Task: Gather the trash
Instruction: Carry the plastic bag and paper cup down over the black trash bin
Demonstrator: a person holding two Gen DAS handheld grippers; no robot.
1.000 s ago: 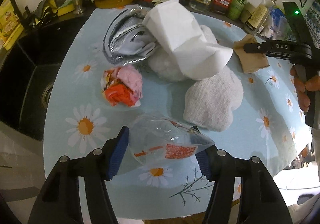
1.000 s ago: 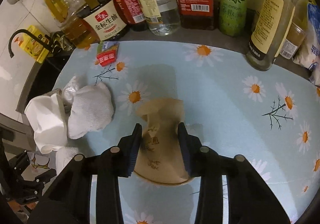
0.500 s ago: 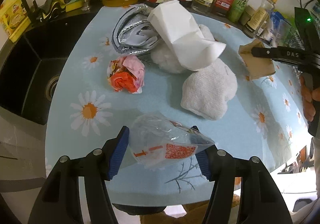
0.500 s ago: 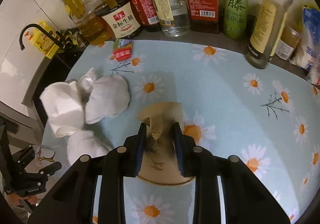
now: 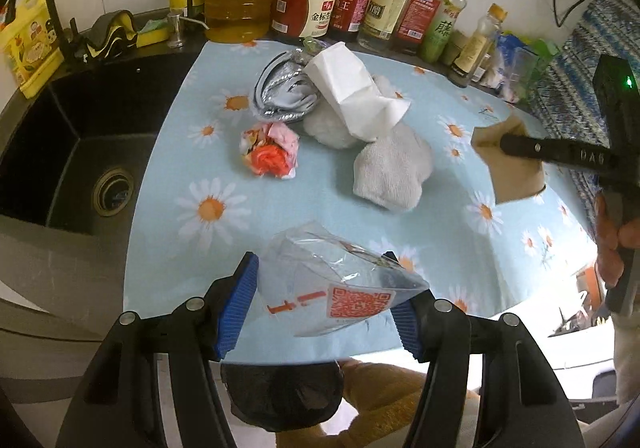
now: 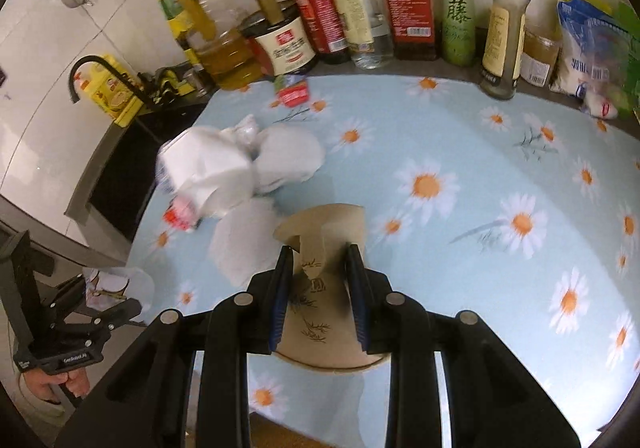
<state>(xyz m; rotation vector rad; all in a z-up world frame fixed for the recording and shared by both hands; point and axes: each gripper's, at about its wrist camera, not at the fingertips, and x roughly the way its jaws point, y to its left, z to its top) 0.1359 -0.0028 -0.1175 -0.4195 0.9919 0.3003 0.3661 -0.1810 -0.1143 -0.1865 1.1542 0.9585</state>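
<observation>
Between the jaws of your left gripper (image 5: 324,308) sits a clear plastic wrapper (image 5: 340,288), squeezed from both sides and lifted over the near edge of the desk (image 5: 168,248). It has a red square code on it. Your right gripper (image 6: 318,288) has its jaws clenched on a flattened brown paper cup (image 6: 320,244) above the flowery desk cloth. Along the far edge stand bottles; a green bottle (image 6: 458,20) shows the big sign 藤. White crumpled paper (image 5: 352,96) lies near the middle.

Glossy clear plastic bag (image 5: 336,280), matt brown paper cup (image 6: 320,288), crinkled shiny foil (image 5: 280,92)
</observation>
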